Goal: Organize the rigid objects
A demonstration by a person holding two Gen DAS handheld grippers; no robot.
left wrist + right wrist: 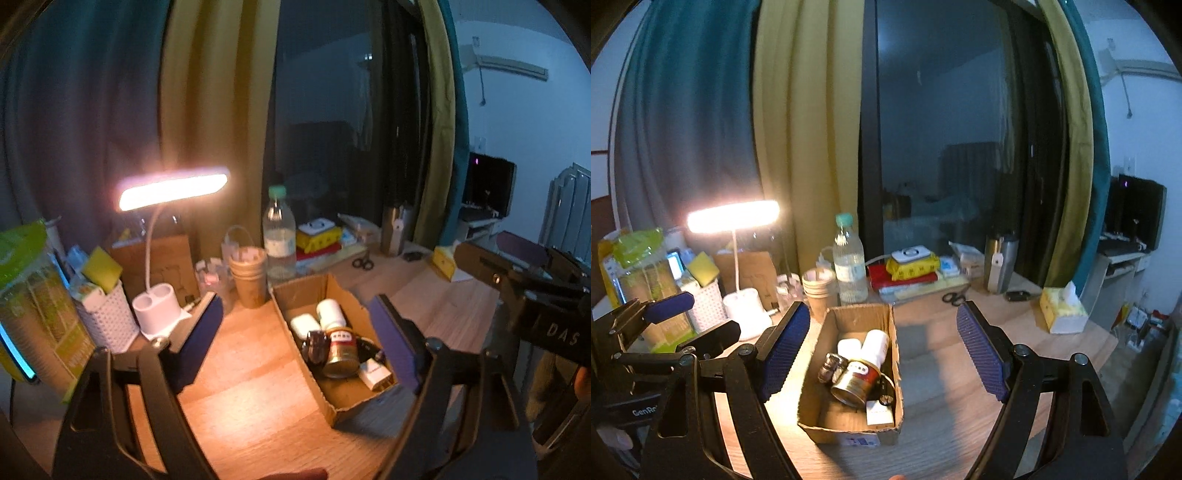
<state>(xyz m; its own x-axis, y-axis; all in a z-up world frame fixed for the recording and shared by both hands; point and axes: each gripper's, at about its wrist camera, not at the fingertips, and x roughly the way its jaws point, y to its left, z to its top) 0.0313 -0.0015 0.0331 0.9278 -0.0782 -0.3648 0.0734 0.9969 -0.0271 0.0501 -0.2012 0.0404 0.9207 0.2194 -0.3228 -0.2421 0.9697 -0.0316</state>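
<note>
An open cardboard box (pixel 347 398) (pixel 849 317) sits on the wooden desk in the lamplight. Inside it lie a white bottle (pixel 330 312) (pixel 875 345), a white case (pixel 304 325), a tin can with a red label (pixel 341 354) (pixel 855 384), a dark shiny object (pixel 316 347) (pixel 831 367) and a small white plug-like block (pixel 375 374) (pixel 879 411). My left gripper (pixel 295 300) hangs open above and in front of the box, with nothing between its blue pads. My right gripper (pixel 882 308) is open too, framing the box from above and holding nothing.
A lit desk lamp (pixel 173 192), a water bottle (pixel 279 236), stacked paper cups (pixel 251 277) and a white basket (pixel 107 321) line the back left. Stacked books (pixel 912 269), scissors (pixel 953 297) and a tissue box (pixel 1062 308) lie towards the desk's right edge.
</note>
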